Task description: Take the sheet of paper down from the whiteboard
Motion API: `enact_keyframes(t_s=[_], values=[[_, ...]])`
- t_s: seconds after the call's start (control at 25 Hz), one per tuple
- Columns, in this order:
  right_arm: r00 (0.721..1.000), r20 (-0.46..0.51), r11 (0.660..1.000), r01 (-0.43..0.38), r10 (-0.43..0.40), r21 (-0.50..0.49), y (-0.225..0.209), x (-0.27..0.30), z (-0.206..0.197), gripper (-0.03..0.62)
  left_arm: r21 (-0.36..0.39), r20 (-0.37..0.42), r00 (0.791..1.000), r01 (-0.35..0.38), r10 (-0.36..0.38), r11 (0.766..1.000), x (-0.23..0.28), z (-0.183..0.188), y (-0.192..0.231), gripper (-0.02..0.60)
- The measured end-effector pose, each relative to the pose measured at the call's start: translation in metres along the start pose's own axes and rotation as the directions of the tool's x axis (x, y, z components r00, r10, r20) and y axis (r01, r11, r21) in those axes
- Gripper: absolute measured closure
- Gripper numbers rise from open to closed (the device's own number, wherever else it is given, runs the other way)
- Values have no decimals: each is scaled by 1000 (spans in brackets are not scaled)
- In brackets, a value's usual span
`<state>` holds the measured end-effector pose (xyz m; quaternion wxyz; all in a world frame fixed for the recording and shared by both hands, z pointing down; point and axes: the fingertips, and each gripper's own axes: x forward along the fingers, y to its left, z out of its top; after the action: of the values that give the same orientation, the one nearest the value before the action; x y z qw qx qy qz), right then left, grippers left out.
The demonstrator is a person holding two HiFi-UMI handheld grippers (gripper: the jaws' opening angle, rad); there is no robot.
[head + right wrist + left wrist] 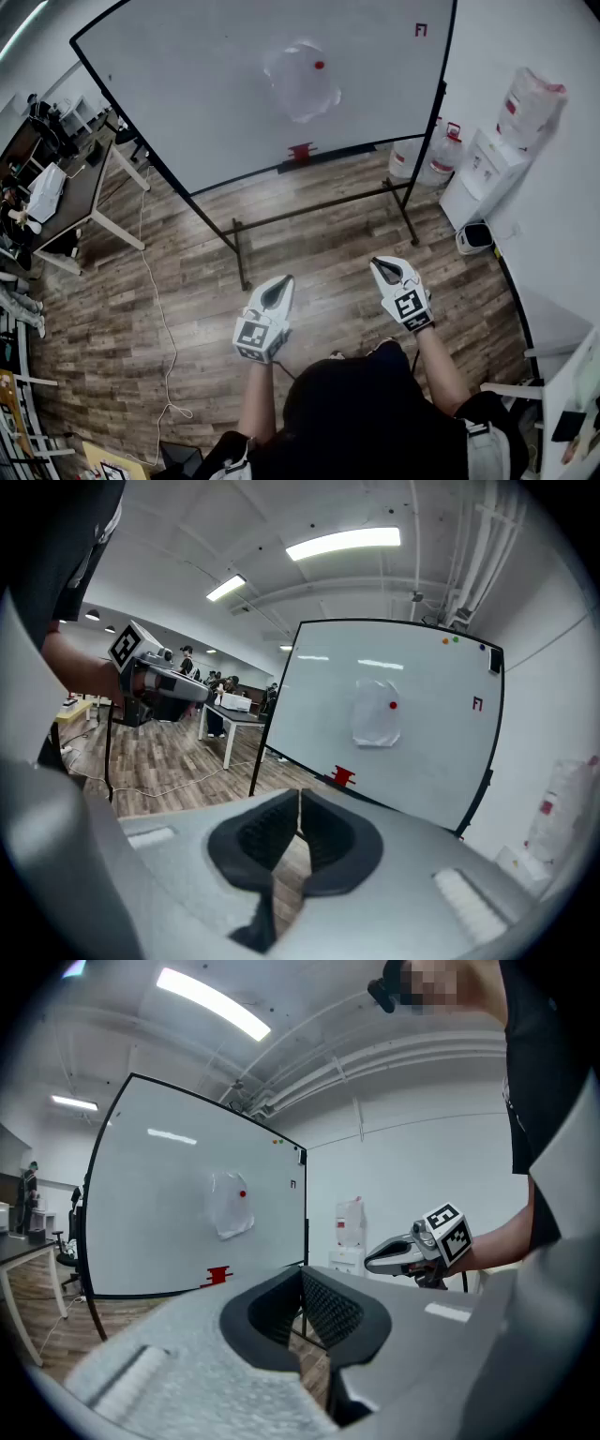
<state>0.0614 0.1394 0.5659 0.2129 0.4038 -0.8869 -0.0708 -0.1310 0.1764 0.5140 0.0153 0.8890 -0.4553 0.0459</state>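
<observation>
A crumpled, translucent sheet of paper (302, 82) hangs near the middle of the whiteboard (187, 84), pinned at its upper right by a red magnet (319, 66). The left gripper view shows the paper (230, 1206) far ahead, and the right gripper view shows the paper (378, 714) too. My left gripper (279, 289) and right gripper (382, 266) are held side by side, well short of the board. Both are shut and empty. The left jaws (302, 1274) and the right jaws (300, 796) meet at their tips.
A red object (302, 150) sits on the board's tray. The board's black stand legs (239, 253) reach out over the wooden floor. A water dispenser (492, 164) and jugs (427, 159) stand at the right. Desks (66, 187) stand at the left, and a white cable (155, 309) trails across the floor.
</observation>
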Motion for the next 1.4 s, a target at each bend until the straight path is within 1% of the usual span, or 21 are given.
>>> enact_keyframes(t_s=[0.2, 0.4, 0.52, 0.68, 1.08, 1.4], values=[[1000, 1, 1000, 9, -9, 23, -3, -2, 4, 583, -8, 5, 1000, 17, -17, 1000, 3, 7, -1, 572], [1000, 23, 999, 16, -17, 40, -10, -2, 8, 583, 9, 10, 1000, 22, -22, 1000, 9, 13, 0, 571], [1000, 23, 999, 6, -7, 43, -9, -1, 8, 583, 15, 5, 1000, 13, -13, 1000, 6, 14, 7, 571], [999, 26, 999, 17, -19, 47, -12, -1, 8, 583, 2, 14, 1000, -8, 8, 1000, 4, 20, 12, 571], [999, 31, 998, 18, -20, 55, -22, 8, 4, 583, -9, 2, 999, -44, 44, 999, 6, 14, 18, 571], [999, 44, 999, -15, 14, 40, -41, 18, 5, 583, -23, 9, 997, -77, 77, 997, 23, 19, 18, 571]])
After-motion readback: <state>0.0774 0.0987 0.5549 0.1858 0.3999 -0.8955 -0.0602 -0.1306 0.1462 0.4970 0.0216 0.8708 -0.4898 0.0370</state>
